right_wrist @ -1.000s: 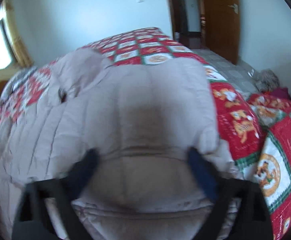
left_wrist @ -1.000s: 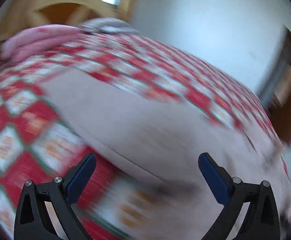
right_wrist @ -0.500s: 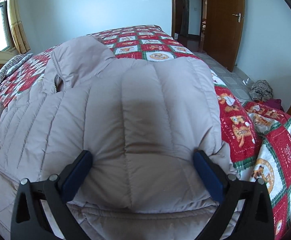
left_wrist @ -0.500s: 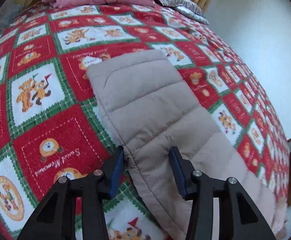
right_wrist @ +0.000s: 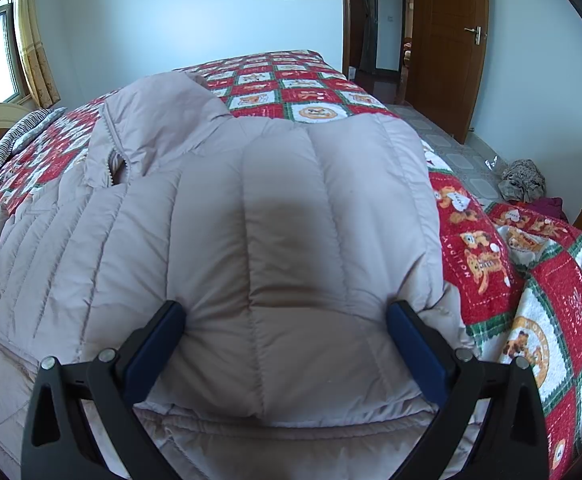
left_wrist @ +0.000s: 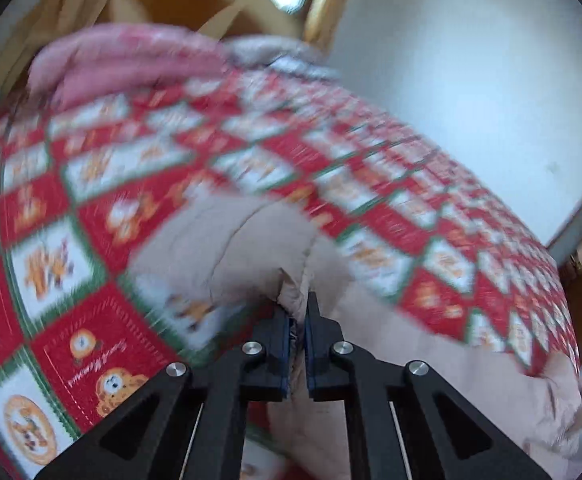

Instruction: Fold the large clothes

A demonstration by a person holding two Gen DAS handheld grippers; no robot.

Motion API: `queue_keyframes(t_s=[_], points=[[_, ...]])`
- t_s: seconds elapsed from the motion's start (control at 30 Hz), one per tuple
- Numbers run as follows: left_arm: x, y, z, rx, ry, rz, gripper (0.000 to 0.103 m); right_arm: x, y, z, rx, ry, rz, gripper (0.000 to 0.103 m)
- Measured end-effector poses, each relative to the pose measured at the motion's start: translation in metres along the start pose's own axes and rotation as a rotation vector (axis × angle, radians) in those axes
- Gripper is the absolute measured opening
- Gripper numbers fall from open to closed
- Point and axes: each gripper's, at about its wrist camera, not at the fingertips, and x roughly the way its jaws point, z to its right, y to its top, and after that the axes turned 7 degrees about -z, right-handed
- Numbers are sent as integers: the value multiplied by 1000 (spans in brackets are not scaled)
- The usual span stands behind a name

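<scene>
Fingers of the left gripper (left_wrist: 298, 316) pinch a bunched sleeve edge of the beige puffer jacket (right_wrist: 275, 240). Right gripper (right_wrist: 285, 320) fingers stand wide, straddling the jacket's folded sleeve on the bear-patterned bed quilt (right_wrist: 531, 280).

Patchwork bedspread (right_wrist: 315, 96), pink bedding (left_wrist: 131, 60), wooden door (right_wrist: 447, 40), striped pillow (right_wrist: 19, 136).
</scene>
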Motion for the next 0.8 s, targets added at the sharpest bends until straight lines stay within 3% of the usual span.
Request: queue_keyframes(t_s=[0.2, 0.3, 0.4, 0.53, 0.7, 0.8], points=[[-97, -25, 114, 333, -204, 184, 5, 0, 1, 0, 7, 5, 0, 103], [-148, -79, 186, 596, -350, 242, 5, 1, 1, 0, 12, 9, 0, 103], [-172, -133, 230, 771, -447, 254, 5, 0, 1, 1, 20, 16, 2, 103], [-178, -210, 274, 917, -546, 193, 5, 0, 2, 3, 35, 38, 6, 103], [-137, -272, 299, 961, -499, 6, 6, 0, 2, 8, 63, 67, 16, 103], [-110, -303, 303, 1007, -465, -174, 18, 0, 2, 9, 71, 75, 19, 103]])
